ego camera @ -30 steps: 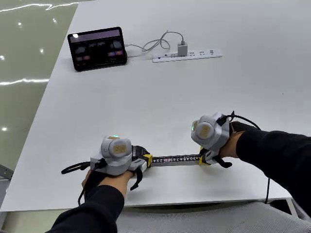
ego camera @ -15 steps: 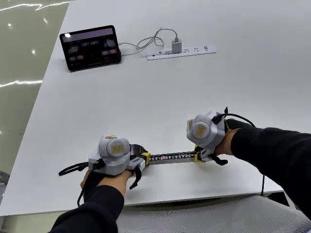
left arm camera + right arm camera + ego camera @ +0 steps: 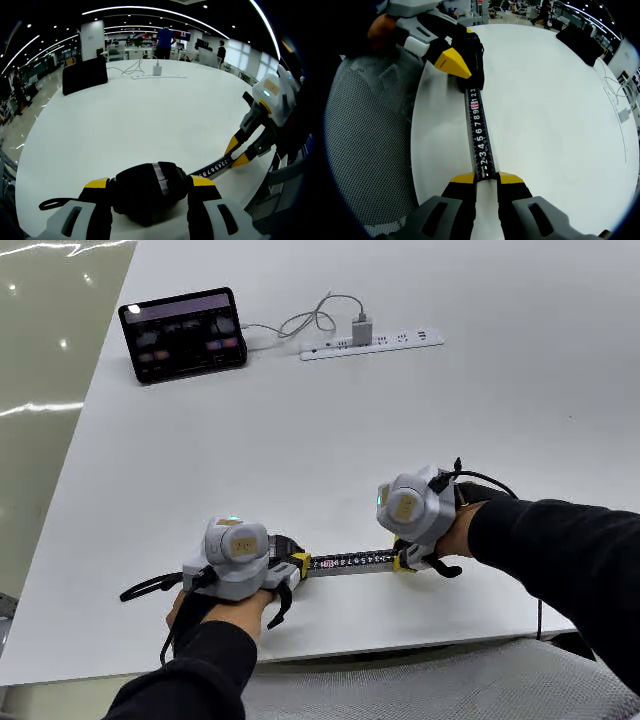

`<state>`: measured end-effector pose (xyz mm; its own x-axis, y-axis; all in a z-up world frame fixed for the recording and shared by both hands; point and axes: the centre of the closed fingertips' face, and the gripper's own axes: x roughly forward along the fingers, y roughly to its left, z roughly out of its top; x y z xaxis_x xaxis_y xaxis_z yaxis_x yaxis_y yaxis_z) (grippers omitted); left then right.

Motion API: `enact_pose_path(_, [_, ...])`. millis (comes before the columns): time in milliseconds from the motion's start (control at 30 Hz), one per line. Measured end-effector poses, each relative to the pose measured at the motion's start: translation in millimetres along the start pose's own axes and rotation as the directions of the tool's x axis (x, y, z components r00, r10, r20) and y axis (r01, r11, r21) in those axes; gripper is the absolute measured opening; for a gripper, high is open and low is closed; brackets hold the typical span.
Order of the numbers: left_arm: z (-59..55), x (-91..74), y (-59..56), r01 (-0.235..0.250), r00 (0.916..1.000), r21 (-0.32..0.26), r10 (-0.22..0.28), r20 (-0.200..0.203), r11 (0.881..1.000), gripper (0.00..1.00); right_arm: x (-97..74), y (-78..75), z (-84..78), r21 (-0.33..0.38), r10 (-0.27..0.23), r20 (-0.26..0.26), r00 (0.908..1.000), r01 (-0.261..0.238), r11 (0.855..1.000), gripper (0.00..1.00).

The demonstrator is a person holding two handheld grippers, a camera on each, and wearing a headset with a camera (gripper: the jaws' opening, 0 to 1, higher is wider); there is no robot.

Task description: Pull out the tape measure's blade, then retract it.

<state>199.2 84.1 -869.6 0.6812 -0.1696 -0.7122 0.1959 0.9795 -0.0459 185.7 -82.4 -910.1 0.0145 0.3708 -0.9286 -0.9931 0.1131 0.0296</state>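
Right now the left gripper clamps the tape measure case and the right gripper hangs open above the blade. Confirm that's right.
Not quite. The left gripper does clamp the tape measure case, but the right gripper is not open above the blade. The right gripper view shows its jaws shut on the blade's end, with the blade stretched between the two grippers.

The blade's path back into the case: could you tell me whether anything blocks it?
Nothing visible does: the blade runs straight over bare table from the right tongs to the case in the left tongs.
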Motion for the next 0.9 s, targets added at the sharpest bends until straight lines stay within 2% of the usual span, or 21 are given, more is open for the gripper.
enact_pose_path(167, [0.2,0.3,0.1,0.003,1.0,0.004,-0.003,0.001,1.0,0.56,2.1,0.5,4.2,0.004,-0.007,-0.005,1.0,0.007,1.0,0.11])
enact_pose_path(900, [0.0,0.7,0.0,0.002,1.0,-0.001,-0.002,-0.001,1.0,0.56,8.0,1.1,16.8,-0.027,0.006,0.03,0.9995,-0.005,1.0,0.1])
